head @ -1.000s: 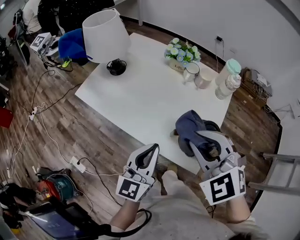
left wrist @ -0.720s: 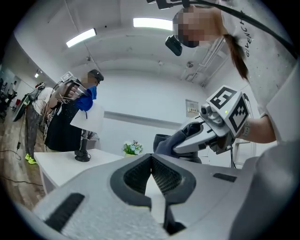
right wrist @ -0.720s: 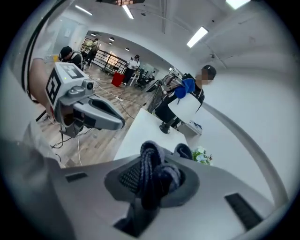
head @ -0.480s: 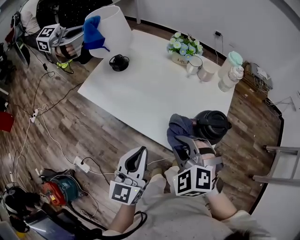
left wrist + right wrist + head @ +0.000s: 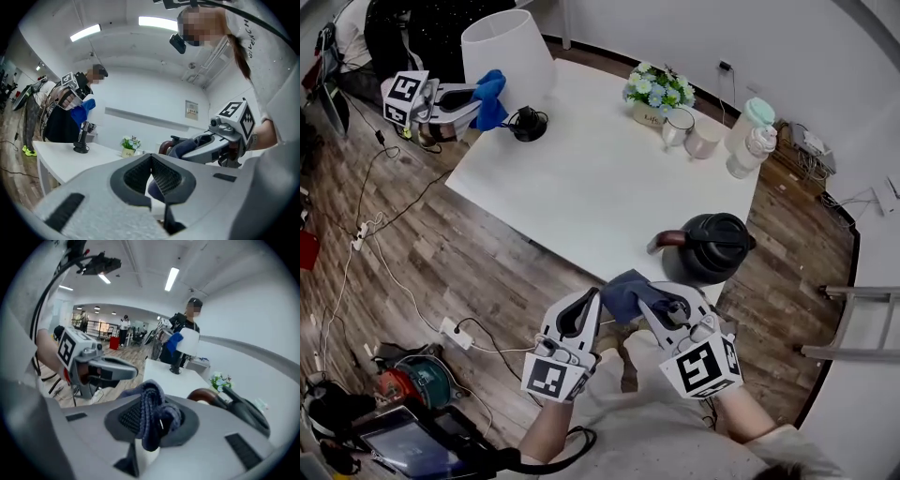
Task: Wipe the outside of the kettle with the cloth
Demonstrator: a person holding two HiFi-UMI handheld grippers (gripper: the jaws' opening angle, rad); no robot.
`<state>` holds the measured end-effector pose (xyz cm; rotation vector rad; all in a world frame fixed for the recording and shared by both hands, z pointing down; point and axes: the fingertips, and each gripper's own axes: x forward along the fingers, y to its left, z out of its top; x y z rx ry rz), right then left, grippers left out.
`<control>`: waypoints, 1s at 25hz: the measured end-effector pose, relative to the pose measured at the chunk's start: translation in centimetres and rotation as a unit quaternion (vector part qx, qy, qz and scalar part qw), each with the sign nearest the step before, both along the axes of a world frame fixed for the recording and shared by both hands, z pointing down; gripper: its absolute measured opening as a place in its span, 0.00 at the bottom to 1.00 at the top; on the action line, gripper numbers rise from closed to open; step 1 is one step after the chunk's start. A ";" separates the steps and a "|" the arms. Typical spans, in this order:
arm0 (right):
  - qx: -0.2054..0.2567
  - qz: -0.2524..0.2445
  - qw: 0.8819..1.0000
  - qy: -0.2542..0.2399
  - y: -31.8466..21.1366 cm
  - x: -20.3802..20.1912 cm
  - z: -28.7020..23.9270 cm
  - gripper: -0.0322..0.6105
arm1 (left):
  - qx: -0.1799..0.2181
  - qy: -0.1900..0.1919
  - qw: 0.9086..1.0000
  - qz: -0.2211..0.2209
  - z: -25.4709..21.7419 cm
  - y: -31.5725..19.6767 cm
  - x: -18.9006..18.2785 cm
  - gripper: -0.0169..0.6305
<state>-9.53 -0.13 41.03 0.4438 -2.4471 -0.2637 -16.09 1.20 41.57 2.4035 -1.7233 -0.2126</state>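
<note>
- The white table takes up most of the middle of the head view.
- A white lampshade sits at the table's 11 o'clock corner.
- The black kettle stands upright on the table, close to its 5 o'clock edge. Its brown handle sticks out toward 9 o'clock.
- The right gripper is off the table edge, at about 7 o'clock from the kettle. Its jaws are clamped tight on the cloth, and it isn't touching the kettle.
- The left gripper is just beside it at 9 o'clock. Its jaws are pressed together with nothing caught in them.
- The cloth is dark blue and all bunched up, poking out of the right jaws. It sits between the two gripper tips and is clear of the kettle.
- A little flower pot is at the table's 12 o'clock edge, with a mug right next to it at 4 o'clock.
</note>
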 end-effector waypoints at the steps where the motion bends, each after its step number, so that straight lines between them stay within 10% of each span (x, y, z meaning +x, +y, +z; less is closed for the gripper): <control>1: 0.011 0.012 1.000 -0.025 -0.2 0.5 -1.5 0.15 | 0.006 0.003 1.000 0.005 -0.3 -0.3 0.5 0.04; 4: 0.088 0.077 0.992 -0.054 -1.6 3.3 -5.8 0.15 | 0.023 0.005 0.999 0.023 -1.5 -1.0 2.2 0.04; 10: 0.234 0.156 0.956 0.078 -3.5 6.2 -5.4 0.15 | 0.035 0.002 0.998 0.047 -2.1 -0.8 3.4 0.04; 25: 0.133 0.124 0.971 0.158 -3.4 5.7 8.1 0.15 | -0.007 -0.016 0.998 0.054 2.6 0.2 3.3 0.04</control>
